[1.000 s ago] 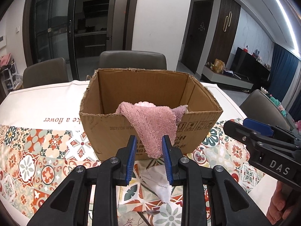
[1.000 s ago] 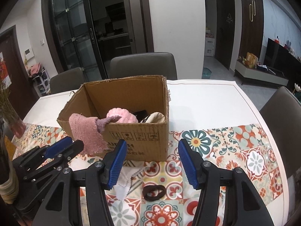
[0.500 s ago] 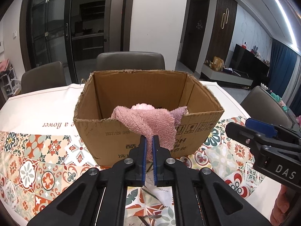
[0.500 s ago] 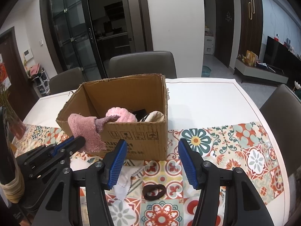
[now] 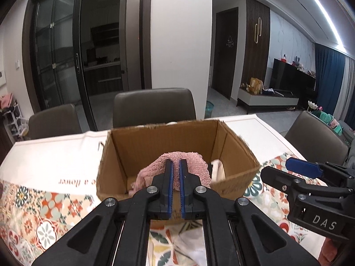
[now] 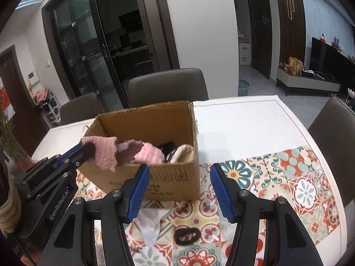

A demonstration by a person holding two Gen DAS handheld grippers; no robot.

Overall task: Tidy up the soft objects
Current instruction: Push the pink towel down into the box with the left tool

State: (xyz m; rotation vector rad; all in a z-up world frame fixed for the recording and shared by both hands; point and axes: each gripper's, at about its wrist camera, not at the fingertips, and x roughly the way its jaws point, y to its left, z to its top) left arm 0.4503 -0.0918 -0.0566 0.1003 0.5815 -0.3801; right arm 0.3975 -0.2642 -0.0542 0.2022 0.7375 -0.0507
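Observation:
My left gripper (image 5: 174, 166) is shut on a pink fluffy cloth (image 5: 193, 166) and holds it above the near rim of an open cardboard box (image 5: 155, 141). In the right wrist view the left gripper (image 6: 87, 147) holds the cloth (image 6: 105, 153) over the box's (image 6: 173, 177) left front corner. Inside lie a pale pink plush item (image 6: 149, 154) and a cream item (image 6: 184, 153). My right gripper (image 6: 178, 190) is open and empty in front of the box. A white cloth (image 6: 150, 223) and a dark hair tie (image 6: 187, 235) lie on the table below it.
The table carries a patterned floral runner (image 6: 288, 177) and a white surface (image 6: 244, 124) behind. Grey chairs (image 5: 154, 106) stand at the far side and one chair (image 6: 332, 133) at the right. A vase with dried stems (image 6: 8, 155) stands at the far left.
My left gripper closed on the hanging pink cloth, then lifted it up off the box's front wall to above the rim. The right gripper stayed open and nearly still.

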